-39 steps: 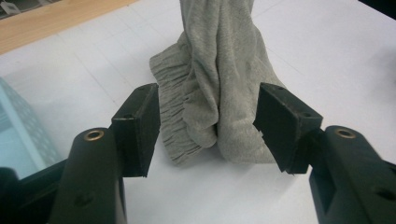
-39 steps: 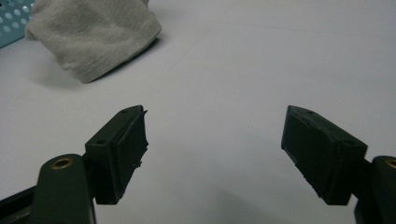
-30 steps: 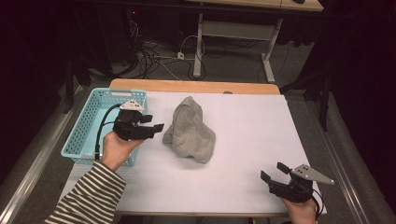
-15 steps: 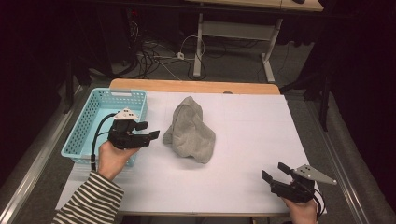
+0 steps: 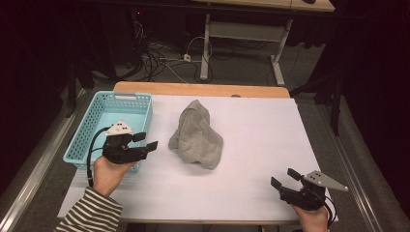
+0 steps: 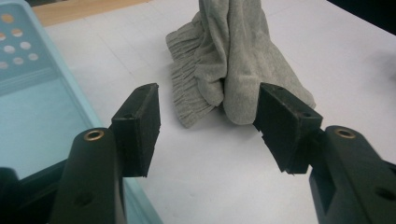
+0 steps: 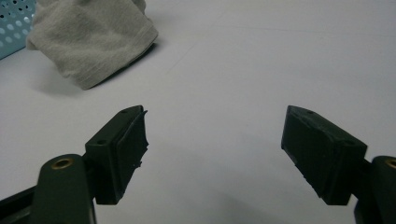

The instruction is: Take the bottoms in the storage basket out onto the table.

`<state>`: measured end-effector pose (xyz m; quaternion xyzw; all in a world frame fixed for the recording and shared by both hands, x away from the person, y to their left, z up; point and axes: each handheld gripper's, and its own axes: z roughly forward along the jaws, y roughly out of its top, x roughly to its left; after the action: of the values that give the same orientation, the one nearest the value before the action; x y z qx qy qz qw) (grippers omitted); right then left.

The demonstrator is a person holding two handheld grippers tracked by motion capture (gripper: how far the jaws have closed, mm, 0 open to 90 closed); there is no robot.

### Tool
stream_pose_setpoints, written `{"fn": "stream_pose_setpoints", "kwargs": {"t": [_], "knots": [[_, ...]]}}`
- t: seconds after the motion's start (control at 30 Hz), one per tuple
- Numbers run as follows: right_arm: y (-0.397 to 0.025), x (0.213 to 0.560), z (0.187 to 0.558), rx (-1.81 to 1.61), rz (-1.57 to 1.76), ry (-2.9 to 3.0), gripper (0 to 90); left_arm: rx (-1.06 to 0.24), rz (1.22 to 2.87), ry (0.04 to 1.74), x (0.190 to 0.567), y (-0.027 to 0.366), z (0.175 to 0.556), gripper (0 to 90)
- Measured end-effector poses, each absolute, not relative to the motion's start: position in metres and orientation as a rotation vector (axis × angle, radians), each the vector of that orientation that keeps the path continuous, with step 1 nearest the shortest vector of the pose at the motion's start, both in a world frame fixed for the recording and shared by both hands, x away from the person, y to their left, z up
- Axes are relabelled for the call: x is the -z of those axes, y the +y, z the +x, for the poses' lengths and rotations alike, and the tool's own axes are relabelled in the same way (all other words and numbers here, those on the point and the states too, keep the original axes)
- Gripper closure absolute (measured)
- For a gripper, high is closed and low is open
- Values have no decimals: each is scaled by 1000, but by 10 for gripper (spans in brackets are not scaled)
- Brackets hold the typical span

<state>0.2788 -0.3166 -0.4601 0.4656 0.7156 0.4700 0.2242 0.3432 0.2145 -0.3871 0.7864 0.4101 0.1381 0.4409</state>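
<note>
Left gripper (image 5: 146,141) released beside grey cloth (image 5: 197,135), whose top is cut off in left gripper view; right gripper (image 5: 285,178) released, well apart.

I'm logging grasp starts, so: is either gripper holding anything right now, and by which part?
Nothing is held. The left gripper is open, short of the grey cloth; the right gripper is open over bare table.

Grey cloth (image 5: 197,136): soft knit with ribbed hem, matt. Basket (image 5: 99,126): perforated turquoise plastic, slightly glossy. Table cover (image 5: 261,140): smooth white, matt. Left gripper (image 6: 208,123) jaw pads: black, matt, rough-edged.
</note>
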Motion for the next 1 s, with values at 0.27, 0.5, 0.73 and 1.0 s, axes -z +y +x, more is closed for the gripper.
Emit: {"fn": "stream_pose_setpoints", "kwargs": {"t": [0.27,0.5,0.73,1.0], "knots": [[-316,460,279,-1287,1288,1977,222,-342,1925,1037,394,228,333,386],[-316,460,279,-1281,1290,1976,219,-353,1871,1058,402,242,320,386],[-316,461,279,-1272,1303,1971,216,-364,1845,1071,413,255,309,385],[-315,460,278,-1256,1299,1958,221,-361,1810,1084,420,268,298,377]]}}
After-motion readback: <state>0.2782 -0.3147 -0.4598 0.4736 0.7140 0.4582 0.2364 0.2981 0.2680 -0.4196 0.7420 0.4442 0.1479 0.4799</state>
